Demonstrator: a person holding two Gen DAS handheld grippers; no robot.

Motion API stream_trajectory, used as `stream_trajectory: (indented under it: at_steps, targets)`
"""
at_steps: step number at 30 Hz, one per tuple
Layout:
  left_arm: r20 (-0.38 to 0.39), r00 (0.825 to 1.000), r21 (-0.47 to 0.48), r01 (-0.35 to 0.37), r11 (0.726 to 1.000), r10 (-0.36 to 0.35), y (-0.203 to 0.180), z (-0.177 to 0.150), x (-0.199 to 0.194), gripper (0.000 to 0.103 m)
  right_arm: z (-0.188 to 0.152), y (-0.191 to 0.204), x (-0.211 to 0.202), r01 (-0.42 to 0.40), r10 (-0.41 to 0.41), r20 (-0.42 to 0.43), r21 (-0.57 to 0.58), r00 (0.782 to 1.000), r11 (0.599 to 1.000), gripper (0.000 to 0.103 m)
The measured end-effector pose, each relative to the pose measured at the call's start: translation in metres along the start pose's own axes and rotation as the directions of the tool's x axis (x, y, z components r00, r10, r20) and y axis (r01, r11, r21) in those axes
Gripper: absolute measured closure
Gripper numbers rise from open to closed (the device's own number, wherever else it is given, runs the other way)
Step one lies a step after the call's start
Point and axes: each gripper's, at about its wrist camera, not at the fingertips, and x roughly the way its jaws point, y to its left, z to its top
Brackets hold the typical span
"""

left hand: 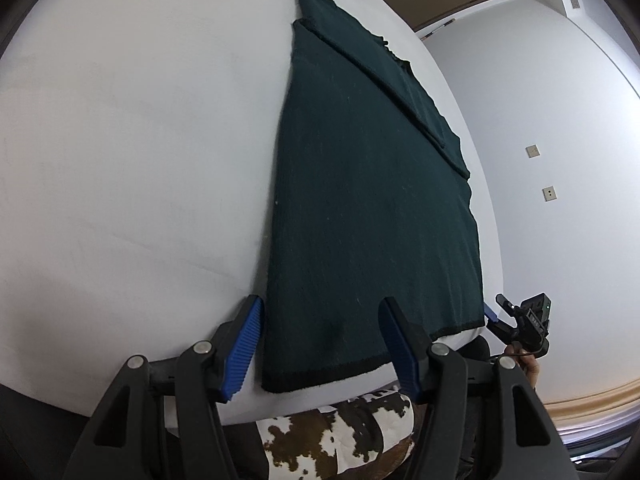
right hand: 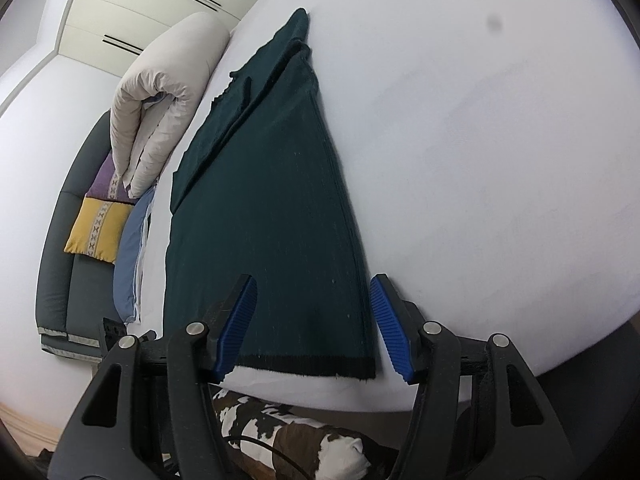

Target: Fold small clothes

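A dark green sweater (left hand: 360,200) lies flat on the white bed (left hand: 120,160), sleeves folded in. Both the left gripper (left hand: 320,344) and right gripper (right hand: 312,328) hover open over its hem corners, holding nothing. A rolled duvet (right hand: 160,100) lies beyond the sweater.

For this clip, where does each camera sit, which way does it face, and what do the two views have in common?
Left wrist: on the left gripper, angled down along the dark green garment on the white bed; own fingers, right gripper and a hand show.
Right wrist: on the right gripper, over the garment's other near corner, facing the folded duvet; own fingers show.
Shared: the garment, its black hem, the bed.
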Motion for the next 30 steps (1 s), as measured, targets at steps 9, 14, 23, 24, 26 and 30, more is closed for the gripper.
stream_trajectory:
  at_steps: [9, 14, 23, 24, 26, 30]
  targets:
    - [-0.009, 1.0, -0.003, 0.019, 1.0, -0.019, 0.0, 0.0, 0.006, 0.042, 0.007, -0.011, -0.015, 0.011, -0.011, 0.004, 0.033, 1.0, 0.999, 0.047]
    - [-0.01, 0.998, -0.041, 0.061, 0.997, -0.062, 0.006, 0.002, 0.008, 0.044, 0.007, -0.019, -0.008, -0.027, 0.031, -0.061, 0.066, 0.998, 0.997, 0.048]
    - [-0.02, 0.982, -0.135, 0.183, 0.974, -0.188, 0.031, 0.001, 0.007, 0.05, 0.003, -0.027, -0.002, -0.051, 0.066, -0.12, 0.124, 0.991, 0.991, 0.052]
    - [-0.022, 0.981, -0.137, 0.187, 0.973, -0.192, 0.032, 0.0, 0.006, 0.05, 0.001, -0.029, -0.002, -0.06, 0.076, -0.123, 0.131, 0.989, 0.99, 0.052]
    - [-0.024, 0.98, -0.138, 0.193, 0.971, -0.198, 0.032, -0.001, 0.006, 0.05, -0.002, -0.033, 0.0, -0.076, 0.094, -0.125, 0.145, 0.988, 0.986, 0.053]
    - [-0.019, 0.977, -0.143, 0.206, 0.968, -0.211, 0.035, -0.003, 0.005, 0.05, -0.004, -0.037, 0.004, -0.1, 0.122, -0.127, 0.168, 0.984, 0.981, 0.057]
